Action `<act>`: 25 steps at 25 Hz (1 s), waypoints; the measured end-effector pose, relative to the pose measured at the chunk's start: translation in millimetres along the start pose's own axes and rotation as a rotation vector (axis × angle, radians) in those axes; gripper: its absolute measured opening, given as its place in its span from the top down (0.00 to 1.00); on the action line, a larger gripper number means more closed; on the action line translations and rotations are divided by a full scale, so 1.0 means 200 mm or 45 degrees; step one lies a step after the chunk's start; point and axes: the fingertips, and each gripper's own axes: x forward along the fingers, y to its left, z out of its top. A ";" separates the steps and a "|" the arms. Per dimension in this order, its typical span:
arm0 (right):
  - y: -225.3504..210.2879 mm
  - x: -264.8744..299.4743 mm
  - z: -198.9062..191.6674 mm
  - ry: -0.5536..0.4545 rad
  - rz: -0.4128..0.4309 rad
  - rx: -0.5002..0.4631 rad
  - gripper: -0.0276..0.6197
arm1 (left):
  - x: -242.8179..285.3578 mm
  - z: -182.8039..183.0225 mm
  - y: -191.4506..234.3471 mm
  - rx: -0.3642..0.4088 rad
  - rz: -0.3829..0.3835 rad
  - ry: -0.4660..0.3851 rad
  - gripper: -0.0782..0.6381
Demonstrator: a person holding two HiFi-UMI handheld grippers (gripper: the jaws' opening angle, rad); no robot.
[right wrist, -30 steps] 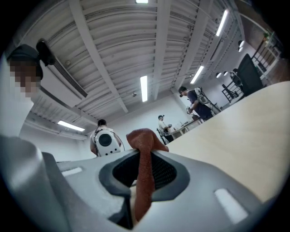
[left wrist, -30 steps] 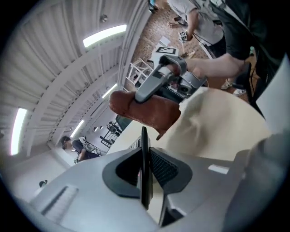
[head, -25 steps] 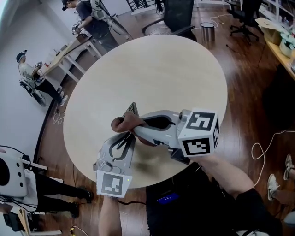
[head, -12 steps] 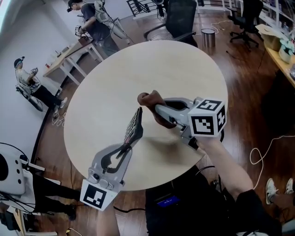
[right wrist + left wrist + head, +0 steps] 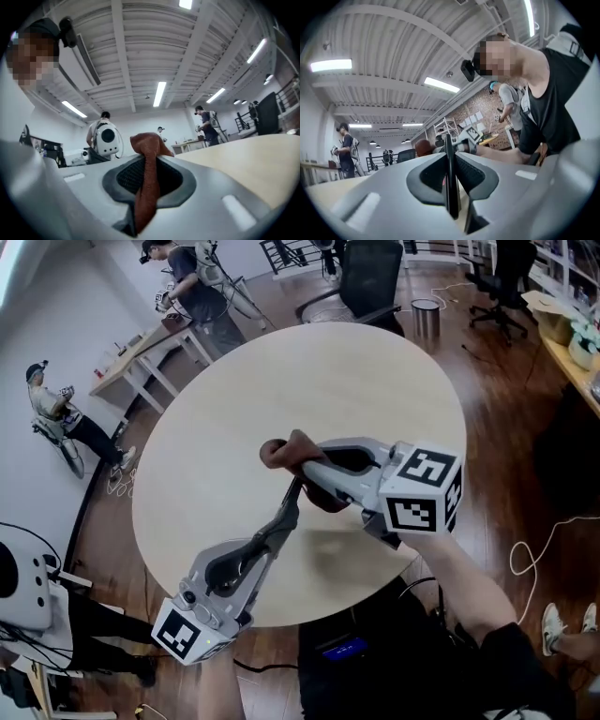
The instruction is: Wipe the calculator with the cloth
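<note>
Now, in the head view, the left gripper [image 5: 274, 535] clamps the near end of the calculator [image 5: 292, 495]. Half a second ago the calculator showed its keys; it now stands edge-on, with the table [image 5: 375, 381] beneath it. The right gripper [image 5: 307, 465] has carried the cloth [image 5: 284, 450] across to the calculator's far end, apparently touching it.

In the left gripper view, the jaws stand narrow on the calculator's [image 5: 449, 161] thin body.

In the right gripper view, the jaws pinch the cloth [image 5: 146, 183].

The wipe looks under way, probably moving to another face.
</note>
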 end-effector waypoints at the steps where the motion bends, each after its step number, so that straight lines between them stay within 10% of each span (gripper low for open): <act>1: -0.08 0.01 -0.05 0.028 -0.062 0.035 0.88 | -0.02 0.03 0.03 -0.079 0.002 -0.070 0.81; 6: -0.21 0.01 -0.16 0.017 -0.202 0.217 0.88 | -0.21 0.04 0.27 -0.652 0.052 -0.432 0.81; 11: 0.17 0.02 0.08 -0.254 0.090 0.261 0.88 | -0.22 -0.05 0.43 -1.123 0.111 -0.740 0.81; 14: 0.38 0.13 0.12 -0.258 0.187 0.177 0.88 | -0.19 -0.05 0.41 -1.190 0.082 -0.785 0.81; 25: 0.07 0.12 0.00 -0.166 -0.143 0.035 0.88 | -0.19 -0.08 0.39 -1.286 0.050 -0.816 0.81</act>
